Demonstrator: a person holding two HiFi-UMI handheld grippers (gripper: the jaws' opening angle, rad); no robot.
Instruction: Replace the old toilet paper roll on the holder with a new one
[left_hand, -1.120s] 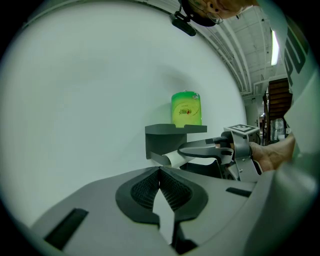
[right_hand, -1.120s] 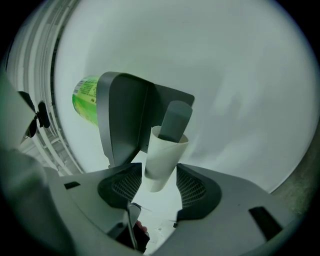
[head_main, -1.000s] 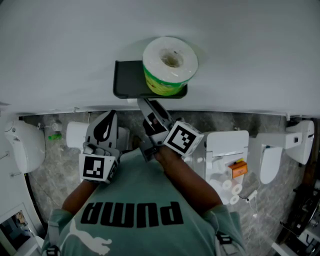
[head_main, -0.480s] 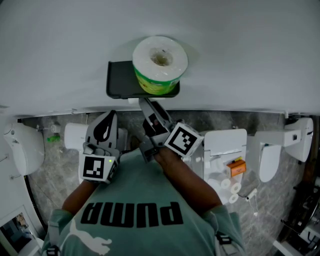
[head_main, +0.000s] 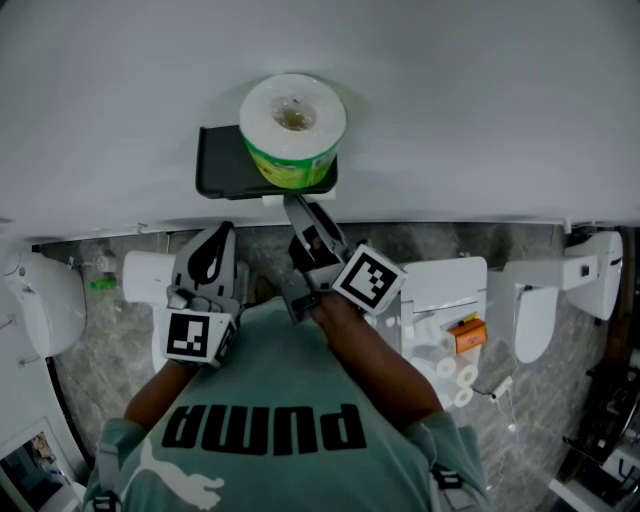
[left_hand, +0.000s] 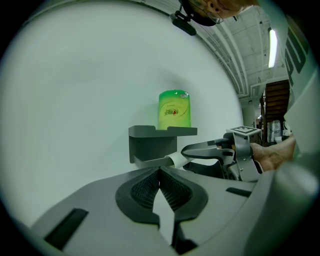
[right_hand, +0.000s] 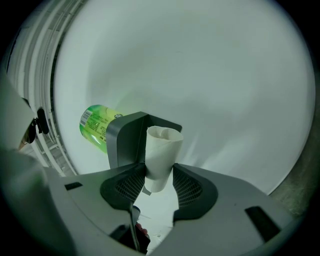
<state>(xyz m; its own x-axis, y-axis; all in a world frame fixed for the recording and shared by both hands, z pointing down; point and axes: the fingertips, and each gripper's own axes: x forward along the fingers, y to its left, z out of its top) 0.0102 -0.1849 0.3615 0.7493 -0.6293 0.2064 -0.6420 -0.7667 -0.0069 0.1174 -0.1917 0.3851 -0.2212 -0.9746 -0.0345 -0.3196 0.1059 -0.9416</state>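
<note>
Head view: I see the new roll standing on top of the wall holder, with my right tool just below it. Left gripper view: my left tool is closed and empty. Right gripper view: the jaws have just been closing and now clamp the old tube beside the holder.

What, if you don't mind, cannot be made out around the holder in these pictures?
- Whether the cardboard core is off the holder: right gripper view, the core hides the mount; the right tool has just been closing on it.
- Core, head view: mostly covered by the holder.
- Print on the new roll wrapper: too small in every view.
</note>
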